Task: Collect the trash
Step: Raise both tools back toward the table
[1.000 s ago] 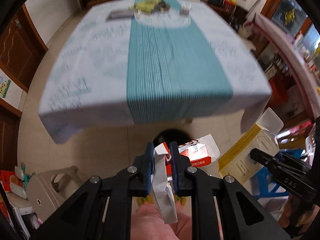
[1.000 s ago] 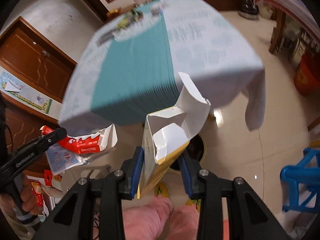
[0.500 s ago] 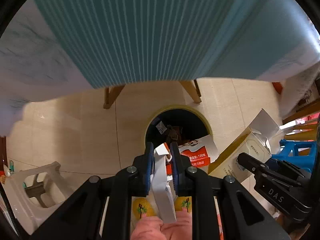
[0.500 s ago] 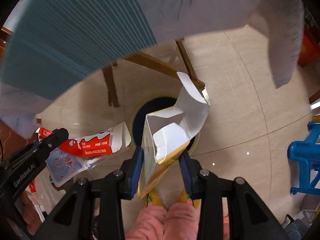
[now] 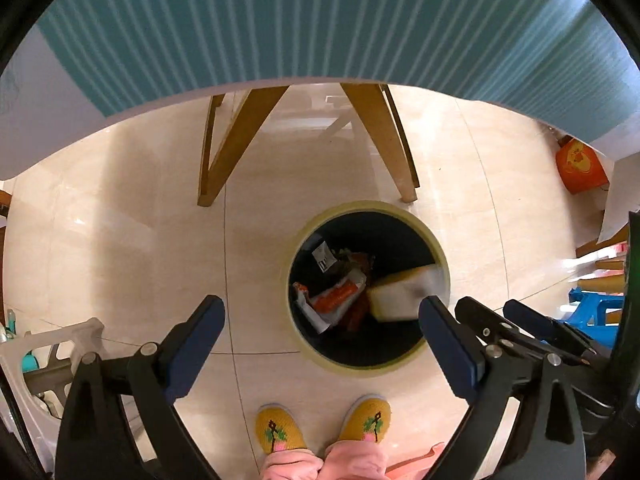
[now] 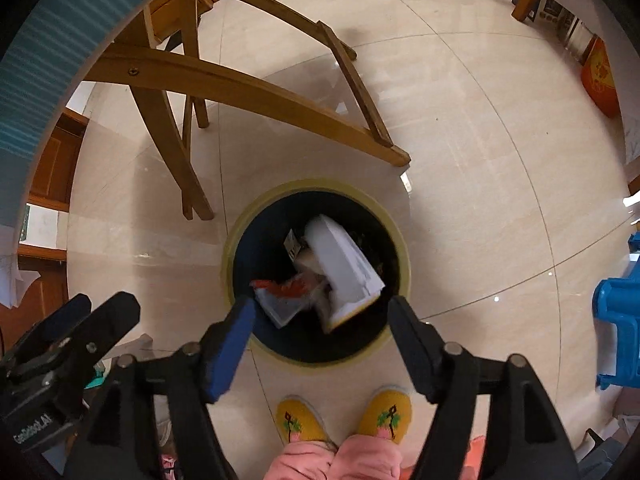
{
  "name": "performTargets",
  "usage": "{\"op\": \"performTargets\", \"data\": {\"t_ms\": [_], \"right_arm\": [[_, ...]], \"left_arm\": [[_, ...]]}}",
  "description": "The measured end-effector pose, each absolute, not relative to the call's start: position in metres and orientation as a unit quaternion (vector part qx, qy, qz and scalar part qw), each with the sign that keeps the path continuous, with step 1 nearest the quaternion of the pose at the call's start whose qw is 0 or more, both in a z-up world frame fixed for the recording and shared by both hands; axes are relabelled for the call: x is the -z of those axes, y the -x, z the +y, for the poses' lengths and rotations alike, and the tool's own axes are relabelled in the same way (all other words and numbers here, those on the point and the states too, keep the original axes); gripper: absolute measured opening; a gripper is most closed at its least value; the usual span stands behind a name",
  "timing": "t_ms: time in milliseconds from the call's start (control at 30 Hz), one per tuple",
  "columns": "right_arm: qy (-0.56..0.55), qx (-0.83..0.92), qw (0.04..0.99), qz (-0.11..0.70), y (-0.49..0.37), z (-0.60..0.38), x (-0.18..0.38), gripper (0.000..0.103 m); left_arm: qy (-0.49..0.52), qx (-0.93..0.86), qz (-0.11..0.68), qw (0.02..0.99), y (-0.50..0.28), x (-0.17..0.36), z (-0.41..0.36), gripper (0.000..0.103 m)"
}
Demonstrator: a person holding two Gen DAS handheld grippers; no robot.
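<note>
A round bin with a yellow rim [image 5: 434,242] [image 6: 402,248] stands on the tiled floor below both grippers. Inside it lie the red and white carton [image 5: 334,300] [image 6: 286,294] and the yellow and white box [image 5: 400,292] [image 6: 344,268], blurred in the left wrist view. My left gripper [image 5: 320,320] is open and empty above the bin's near left. My right gripper [image 6: 322,326] is open and empty right above the bin; it also shows at the right of the left wrist view [image 5: 500,320].
Wooden table legs [image 5: 236,136] [image 6: 248,88] stand just behind the bin under the teal and white cloth [image 5: 320,20]. A blue stool [image 6: 618,328] is at the right, a white stool [image 5: 48,348] at the left. The person's yellow slippers [image 5: 324,422] are below.
Both grippers tipped down over the bin and opened. The red and white carton and the yellow and white box left the jaws and dropped into the bin.
</note>
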State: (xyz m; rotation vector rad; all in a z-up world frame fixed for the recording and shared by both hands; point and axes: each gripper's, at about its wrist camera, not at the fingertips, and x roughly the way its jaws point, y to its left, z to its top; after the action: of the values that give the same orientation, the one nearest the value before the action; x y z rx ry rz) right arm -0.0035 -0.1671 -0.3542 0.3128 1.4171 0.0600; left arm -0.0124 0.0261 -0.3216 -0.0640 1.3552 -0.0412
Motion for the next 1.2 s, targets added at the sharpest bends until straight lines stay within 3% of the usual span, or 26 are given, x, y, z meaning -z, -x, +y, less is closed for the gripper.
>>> {"op": "performTargets", "data": {"t_ms": [333, 400, 533, 1200], "right_arm": [[-0.141, -0.024, 0.764, 0.629, 0.017, -0.163, 0.319, 0.072], [-0.144, -0.025, 0.768, 0.623, 0.021, -0.164, 0.305, 0.076], [-0.145, -0.033, 0.777, 0.611, 0.026, -0.166, 0.275, 0.078], [-0.081, -0.117, 0.862, 0.486, 0.054, -0.160, 0.010, 0.078]], "left_arm": [[0.042, 0.012, 0.613, 0.789, 0.025, 0.280, 0.033, 0.097], [0.052, 0.013, 0.612, 0.789, 0.029, 0.267, 0.036, 0.097], [0.063, 0.021, 0.606, 0.793, 0.040, 0.229, 0.042, 0.102], [0.059, 0.034, 0.523, 0.850, 0.061, -0.038, 0.060, 0.102]]}}
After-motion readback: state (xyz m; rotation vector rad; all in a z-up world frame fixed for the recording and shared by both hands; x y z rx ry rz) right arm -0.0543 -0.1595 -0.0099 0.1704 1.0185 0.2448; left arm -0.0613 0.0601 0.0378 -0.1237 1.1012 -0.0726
